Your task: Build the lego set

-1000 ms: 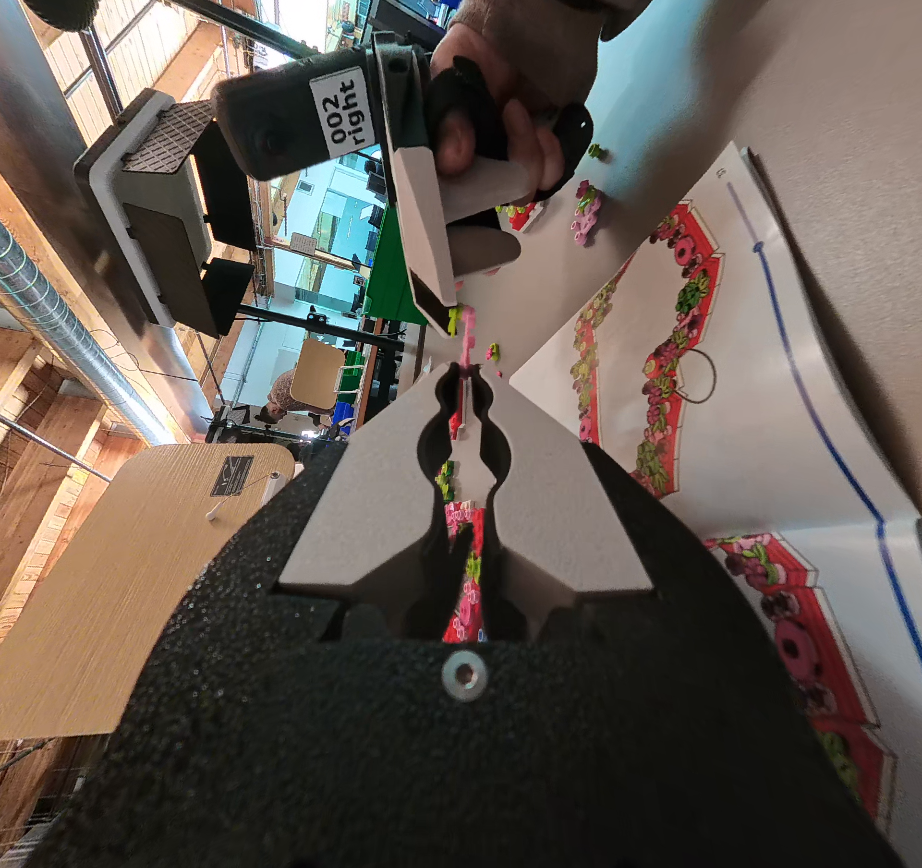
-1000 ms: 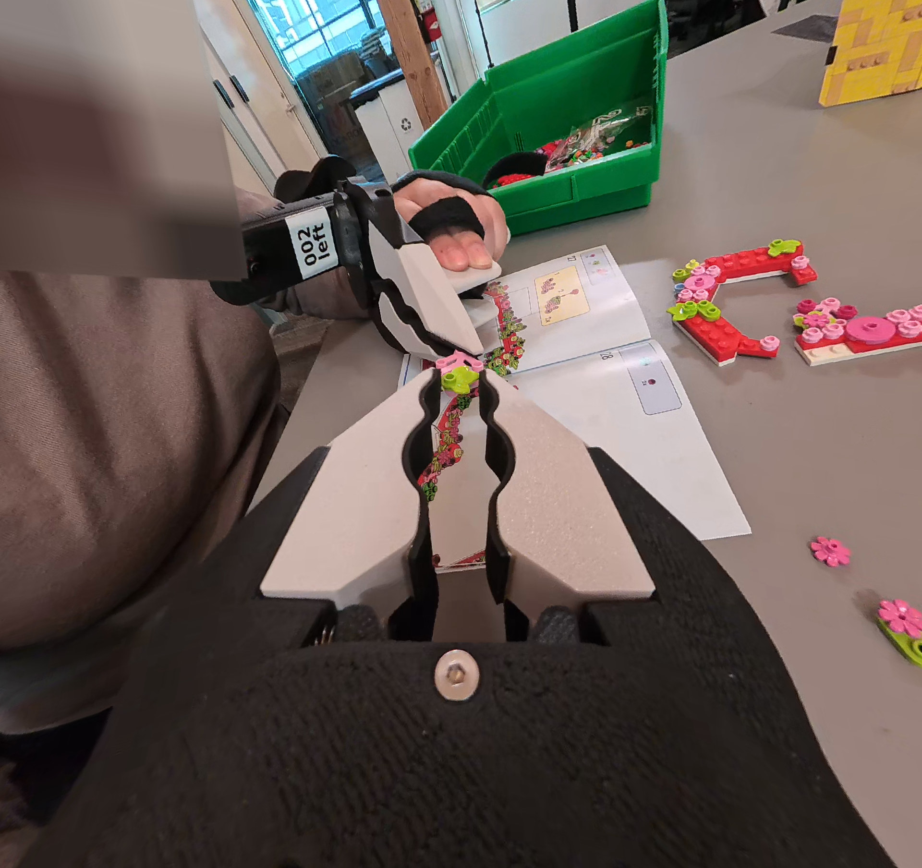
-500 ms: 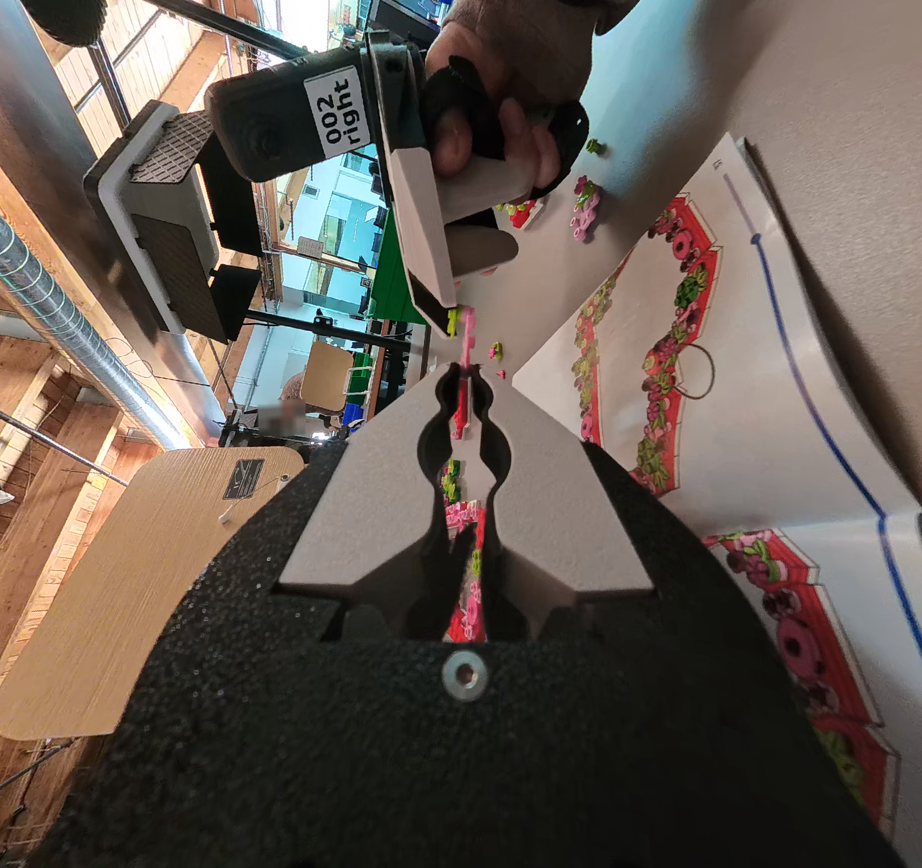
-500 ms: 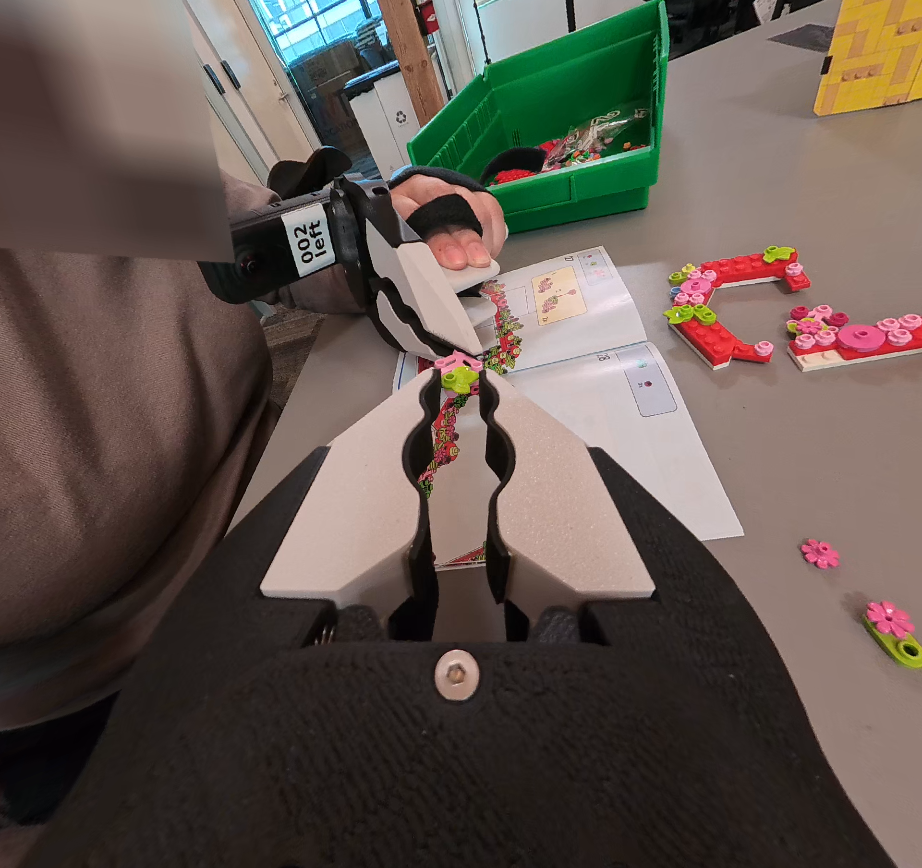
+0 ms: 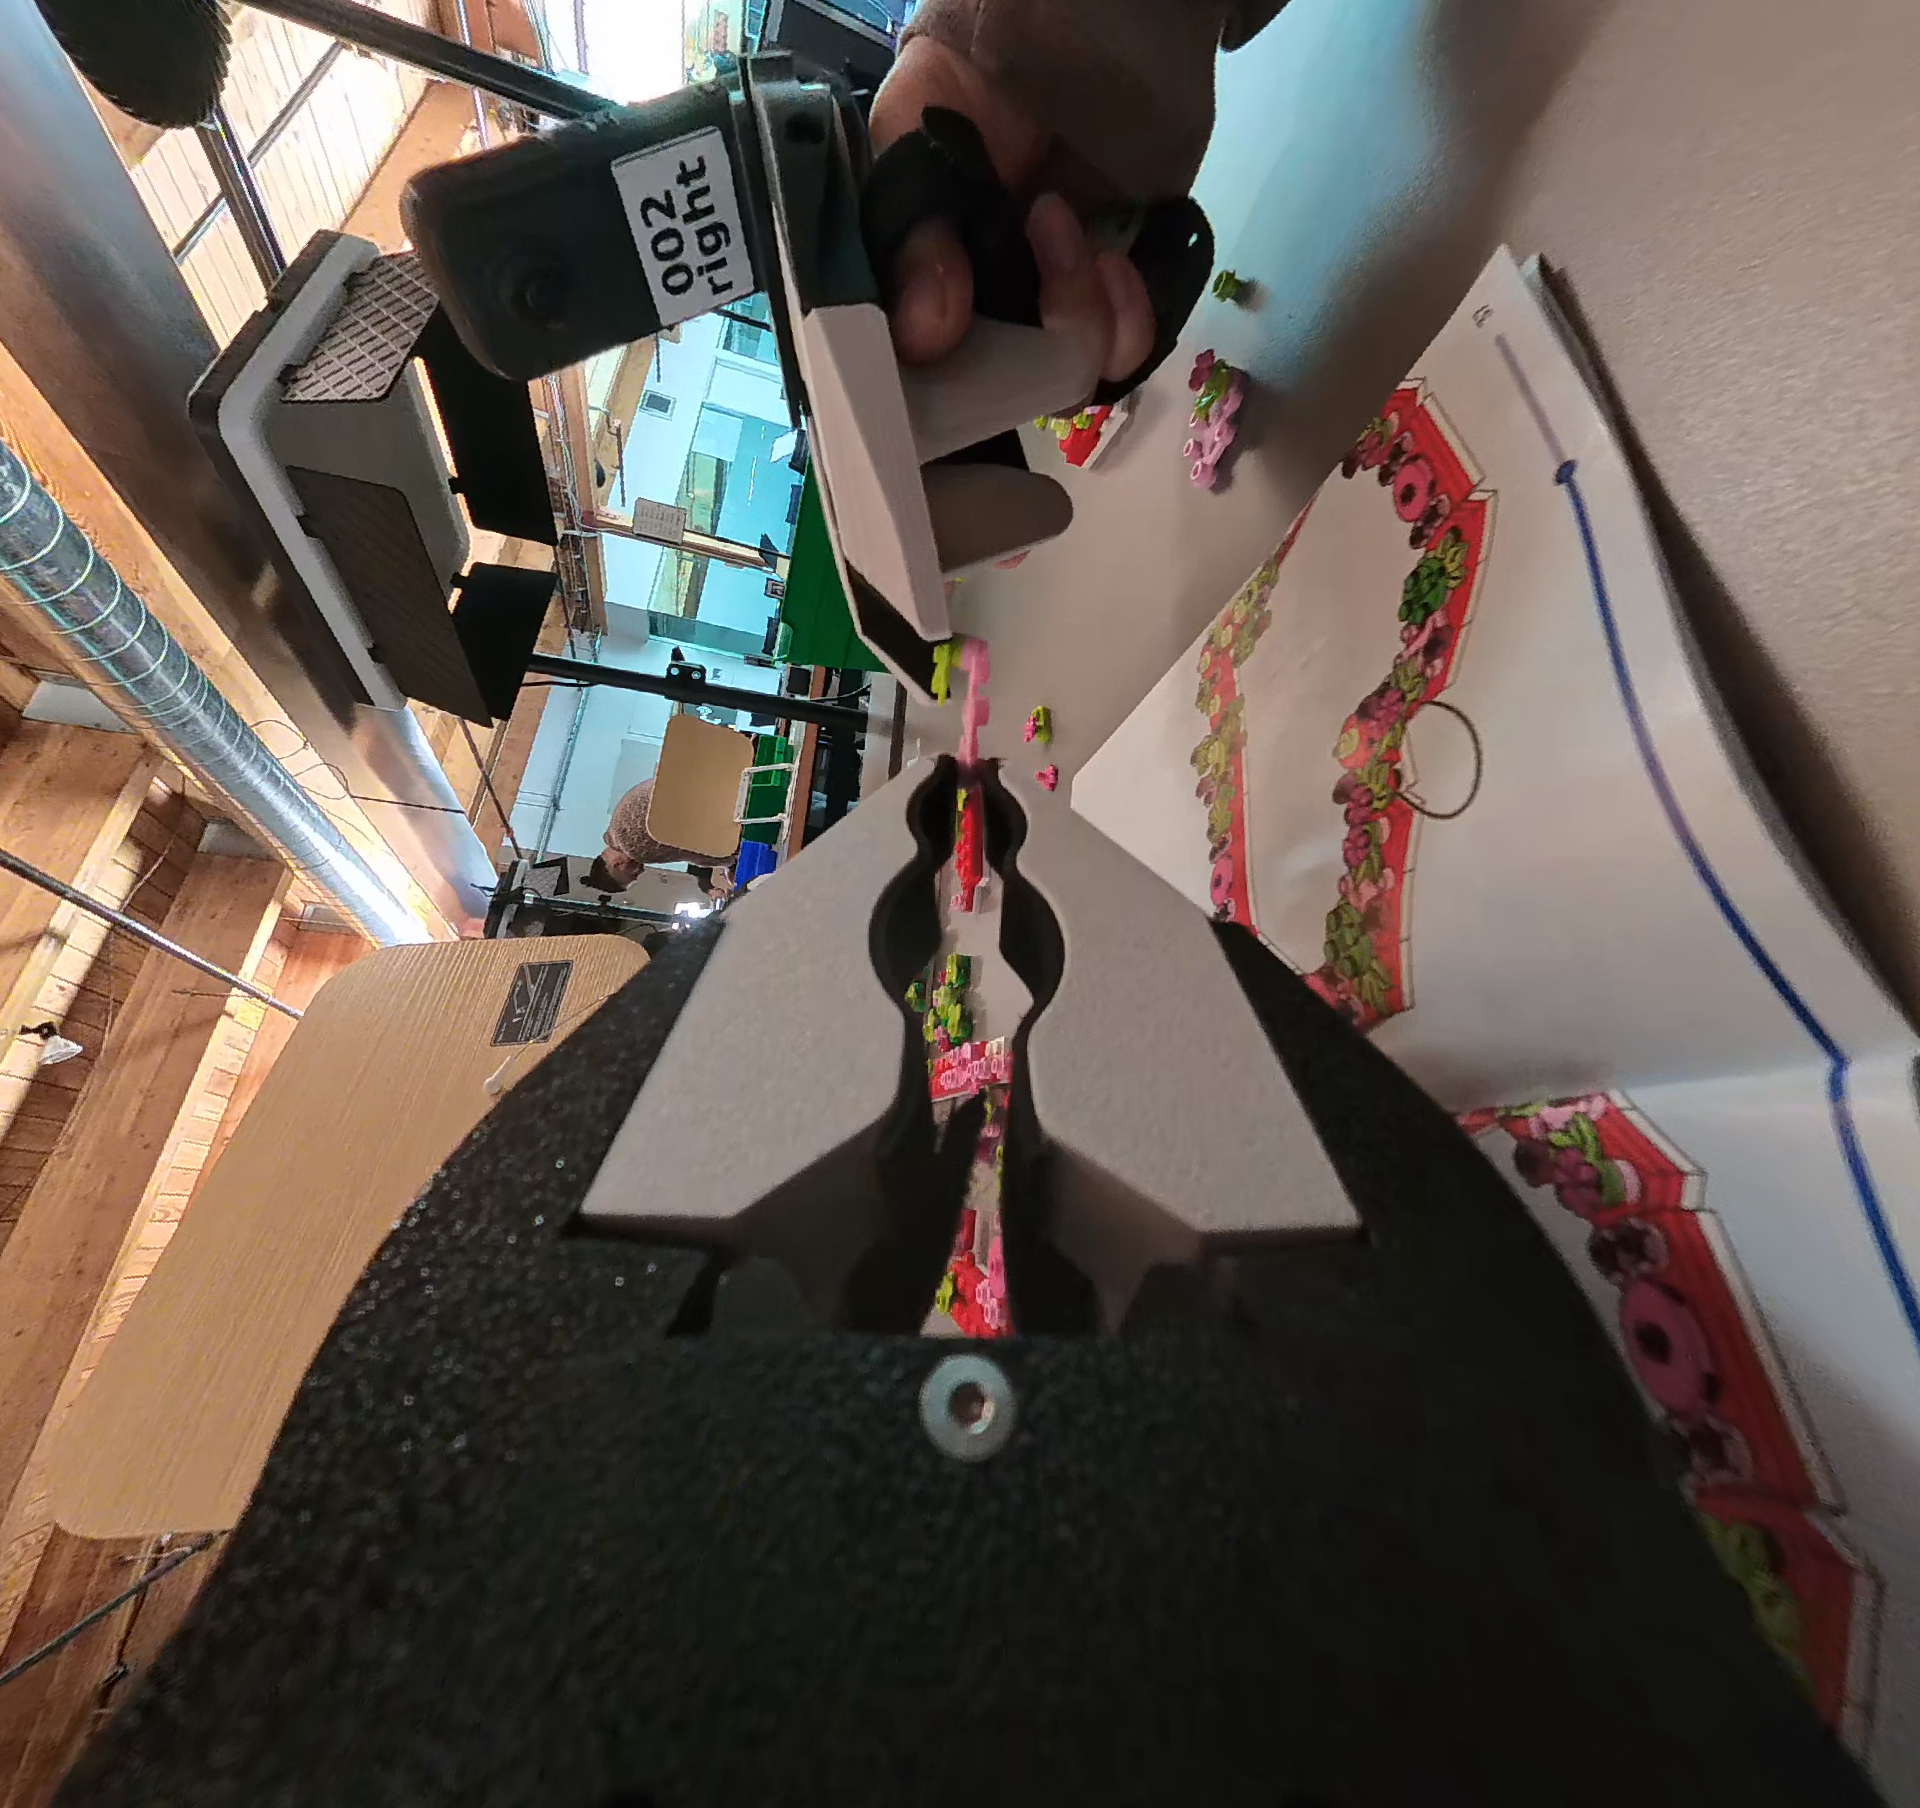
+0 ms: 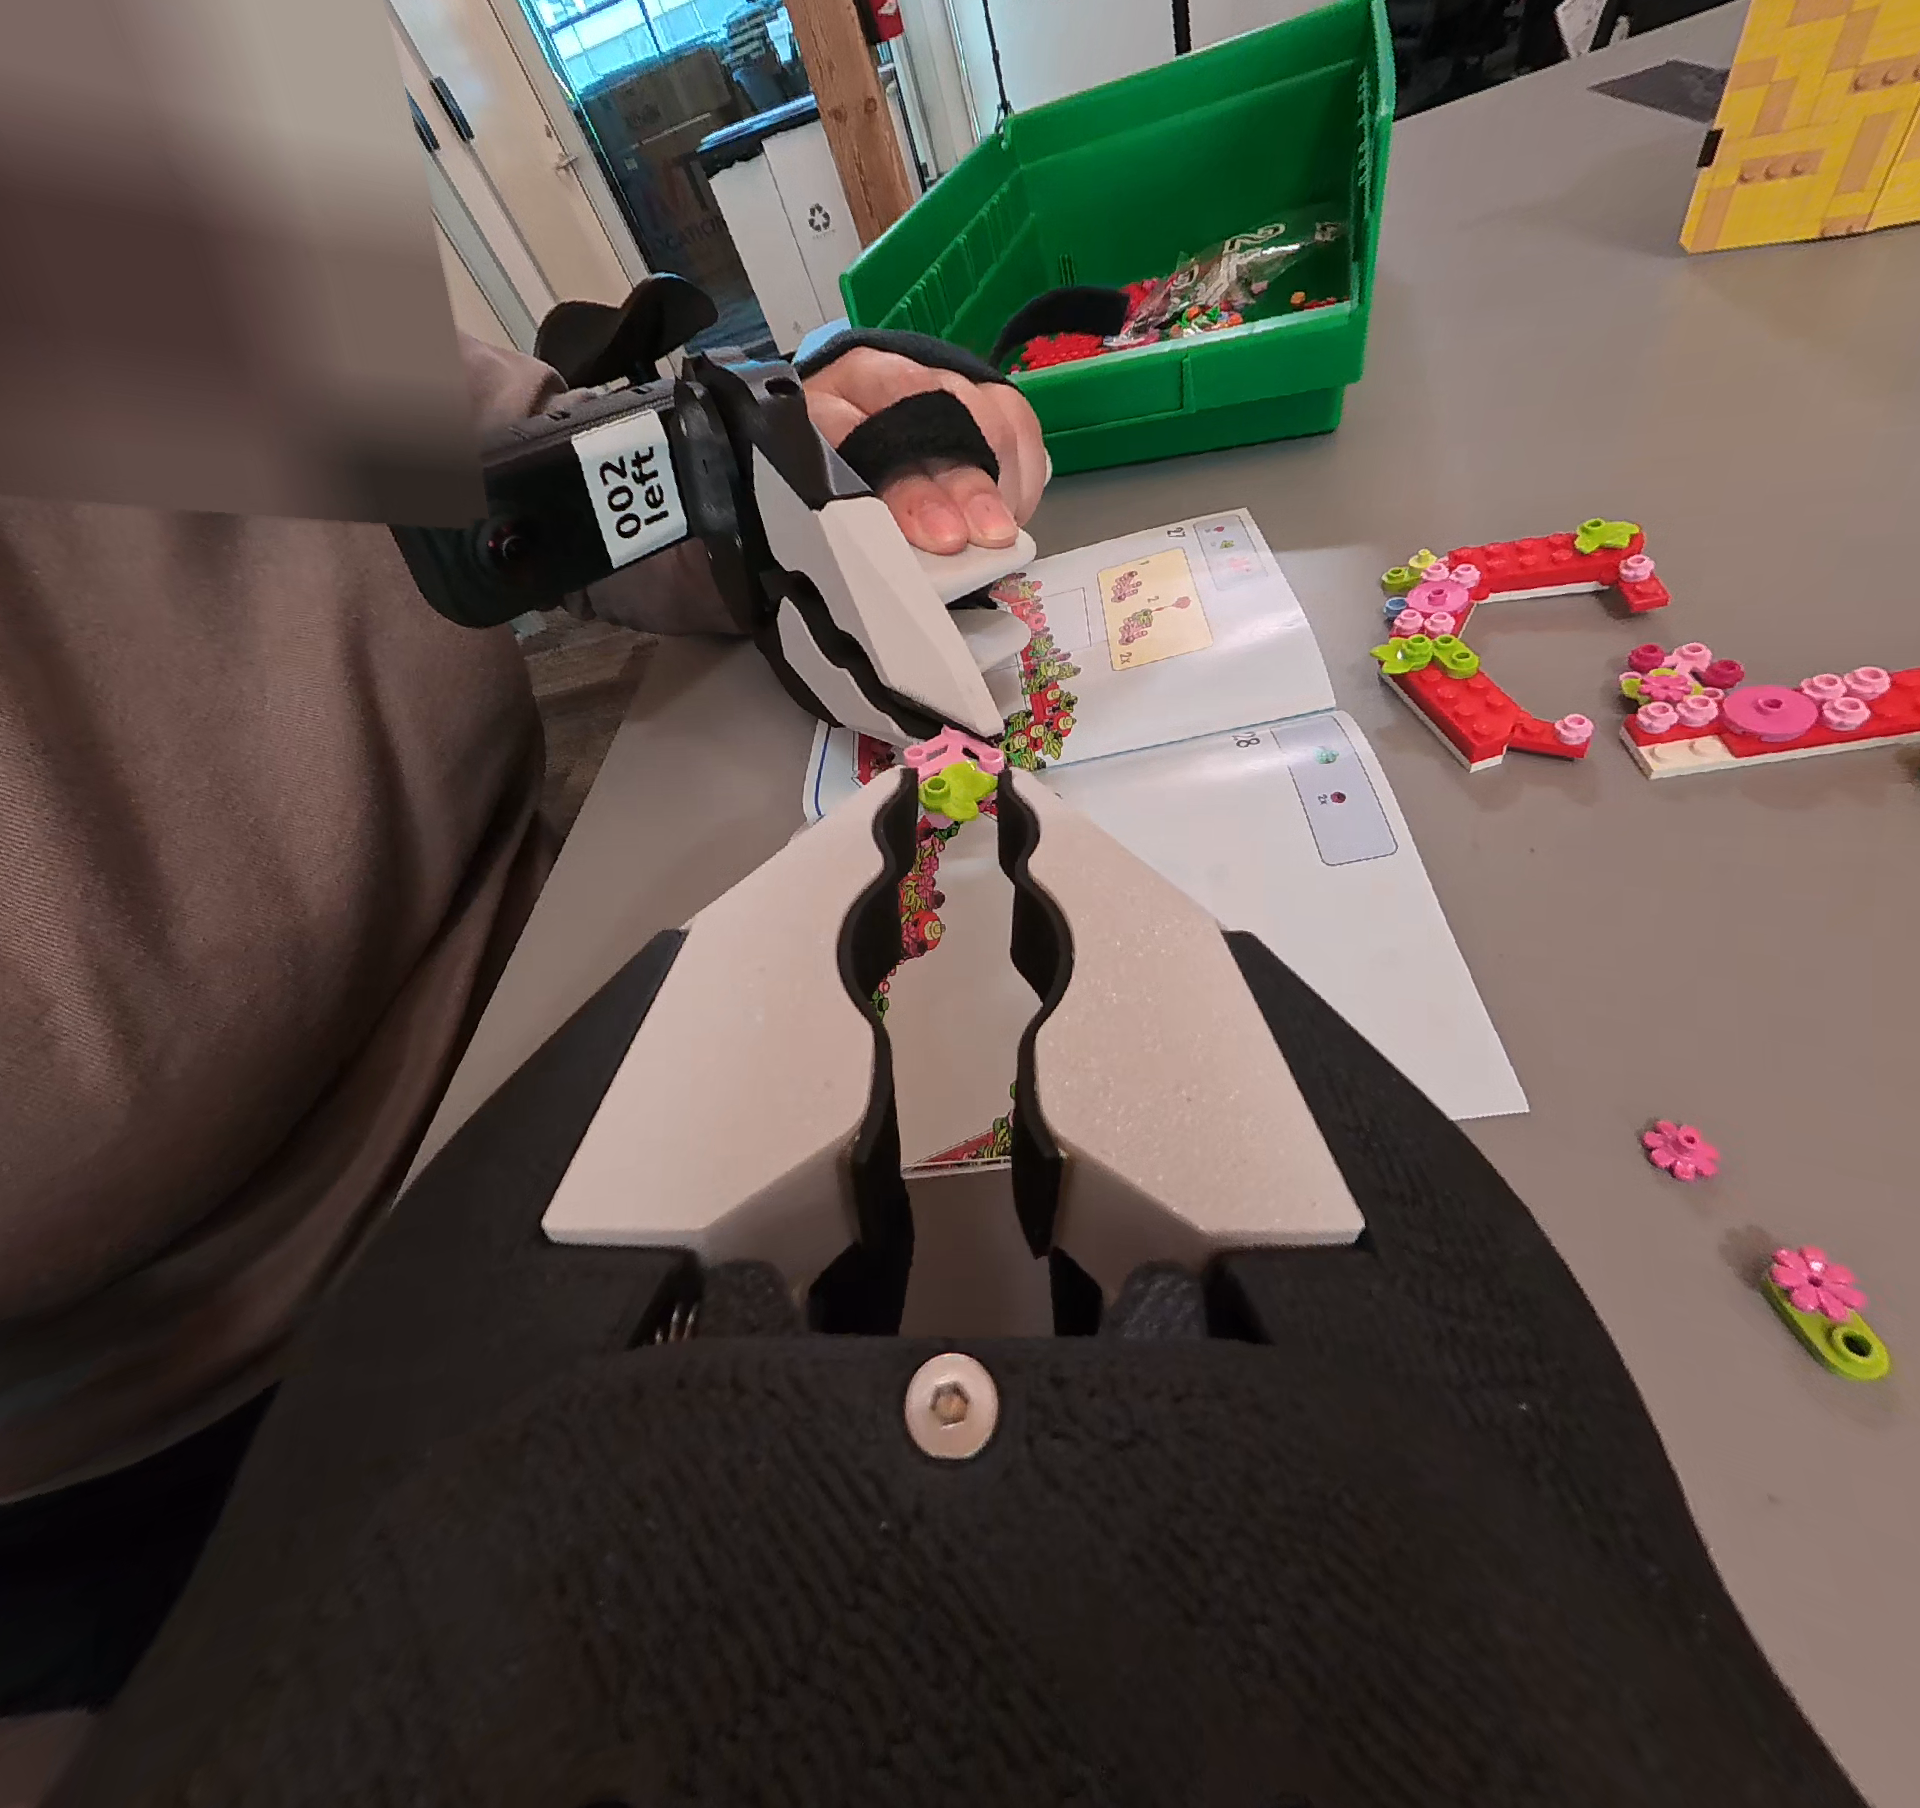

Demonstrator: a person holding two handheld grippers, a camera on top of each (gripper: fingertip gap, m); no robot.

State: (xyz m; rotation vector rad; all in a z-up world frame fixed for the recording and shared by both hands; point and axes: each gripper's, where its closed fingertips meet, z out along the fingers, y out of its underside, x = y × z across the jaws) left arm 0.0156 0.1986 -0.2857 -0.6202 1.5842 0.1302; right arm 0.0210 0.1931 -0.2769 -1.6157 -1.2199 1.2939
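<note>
Both grippers meet above the open booklet (image 6: 1340,885). Right gripper (image 6: 958,790) fingers pinch a lime leaf piece (image 6: 954,788); left gripper (image 5: 968,773) fingers pinch a pink-and-red piece (image 5: 970,813). Red flower sections (image 6: 1496,646) lie far right on the worktop (image 6: 1662,979), green bin (image 6: 1143,231) behind.

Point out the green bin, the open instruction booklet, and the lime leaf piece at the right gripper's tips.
green bin (image 6: 1184,387), right wrist view, front wall.
instruction booklet (image 6: 1226,823), right wrist view, lower open page.
lime leaf piece (image 6: 954,788), right wrist view, its top face.

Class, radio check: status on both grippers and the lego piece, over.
Left gripper shut on the small pink flower-stem lego piece. Right gripper shut on the lime-green leaf piece, meeting it above the open instruction booklet. Nothing obstructing.
</note>
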